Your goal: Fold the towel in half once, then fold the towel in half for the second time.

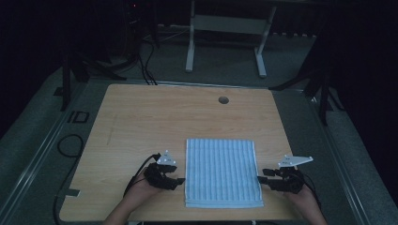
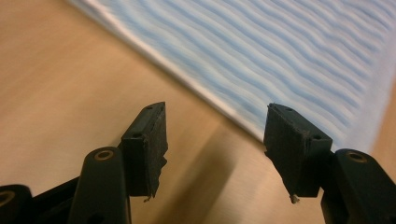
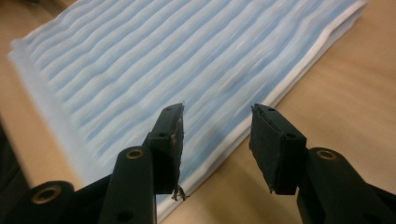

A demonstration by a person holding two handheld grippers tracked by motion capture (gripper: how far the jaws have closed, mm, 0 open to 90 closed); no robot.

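A folded light-blue striped towel (image 1: 221, 171) lies flat on the wooden table (image 1: 155, 117), near its front edge. My left gripper (image 1: 181, 180) sits just off the towel's left edge, jaws apart over bare wood, nothing between them. In the left gripper view the towel (image 2: 289, 51) fills the upper right beyond the open left gripper (image 2: 217, 144). My right gripper (image 1: 261, 178) is at the towel's right edge. In the right gripper view the right gripper (image 3: 215, 140) stands open above the white hem of the towel (image 3: 154, 60), pads not pressing on it.
A round cable hole (image 1: 223, 100) lies in the table's far side. Black cables (image 1: 70, 145) trail on the floor at left. A white desk frame (image 1: 225, 33) stands beyond the table. Bare wood stretches behind the towel.
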